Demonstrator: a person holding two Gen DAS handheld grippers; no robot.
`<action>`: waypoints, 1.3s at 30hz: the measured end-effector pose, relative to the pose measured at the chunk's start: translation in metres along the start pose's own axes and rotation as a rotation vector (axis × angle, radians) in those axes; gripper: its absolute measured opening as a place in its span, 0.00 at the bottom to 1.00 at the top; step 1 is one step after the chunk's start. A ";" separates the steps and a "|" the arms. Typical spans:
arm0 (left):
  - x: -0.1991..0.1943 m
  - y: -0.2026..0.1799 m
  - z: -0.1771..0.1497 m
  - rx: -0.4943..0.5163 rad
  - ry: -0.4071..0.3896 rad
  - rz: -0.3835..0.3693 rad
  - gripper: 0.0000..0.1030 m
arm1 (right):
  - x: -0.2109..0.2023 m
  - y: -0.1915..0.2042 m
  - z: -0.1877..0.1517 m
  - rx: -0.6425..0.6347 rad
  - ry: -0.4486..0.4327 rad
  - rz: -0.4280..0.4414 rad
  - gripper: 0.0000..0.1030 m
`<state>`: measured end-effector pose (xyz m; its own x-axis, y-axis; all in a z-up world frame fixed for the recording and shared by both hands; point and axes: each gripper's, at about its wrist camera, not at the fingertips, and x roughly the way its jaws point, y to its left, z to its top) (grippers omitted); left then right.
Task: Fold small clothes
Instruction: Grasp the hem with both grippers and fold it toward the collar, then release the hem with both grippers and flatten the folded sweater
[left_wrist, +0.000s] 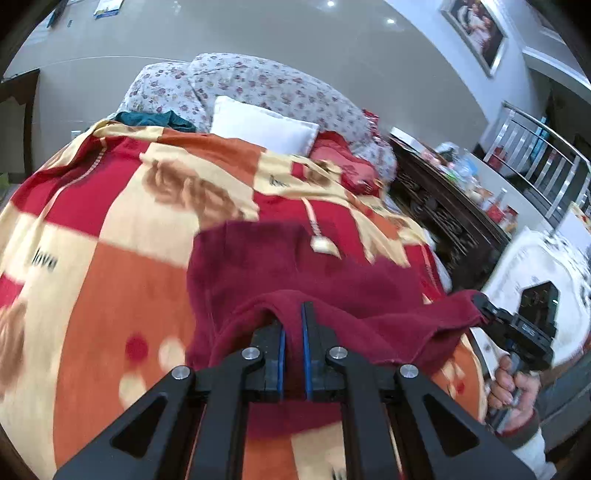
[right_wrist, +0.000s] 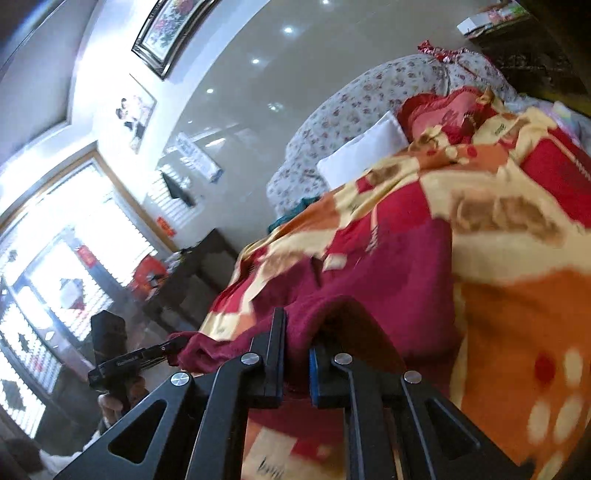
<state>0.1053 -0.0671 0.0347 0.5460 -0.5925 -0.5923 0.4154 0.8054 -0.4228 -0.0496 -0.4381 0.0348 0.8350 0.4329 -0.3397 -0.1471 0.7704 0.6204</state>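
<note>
A dark red cloth (left_wrist: 295, 269) lies on a bed covered by a red, orange and cream blanket (left_wrist: 110, 229). My left gripper (left_wrist: 293, 321) is shut on one near edge of the cloth and lifts it off the blanket. My right gripper shows at the right of the left wrist view (left_wrist: 484, 312), shut on the other corner, so the edge hangs between the two. In the right wrist view the right gripper (right_wrist: 297, 332) is shut on the cloth (right_wrist: 388, 273), and the left gripper (right_wrist: 173, 345) holds the far corner at the left.
A white pillow (left_wrist: 262, 129), a floral quilt (left_wrist: 258, 85) and a red cushion (left_wrist: 340, 155) lie at the head of the bed. A teal garment (left_wrist: 155, 120) lies beside them. A dark wooden cabinet (left_wrist: 443, 214) stands right of the bed.
</note>
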 end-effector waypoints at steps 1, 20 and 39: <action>0.012 0.001 0.008 0.002 -0.003 0.011 0.07 | 0.008 -0.005 0.008 0.008 0.000 -0.012 0.10; 0.062 0.025 0.052 -0.043 -0.039 0.073 0.70 | 0.043 -0.035 0.047 0.001 0.015 -0.166 0.41; 0.161 0.034 0.022 0.041 0.092 0.335 0.72 | 0.157 -0.077 0.037 -0.011 0.153 -0.419 0.31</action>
<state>0.2238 -0.1353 -0.0598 0.5897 -0.2899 -0.7538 0.2541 0.9526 -0.1676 0.1127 -0.4470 -0.0398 0.7358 0.1459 -0.6613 0.1807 0.8988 0.3994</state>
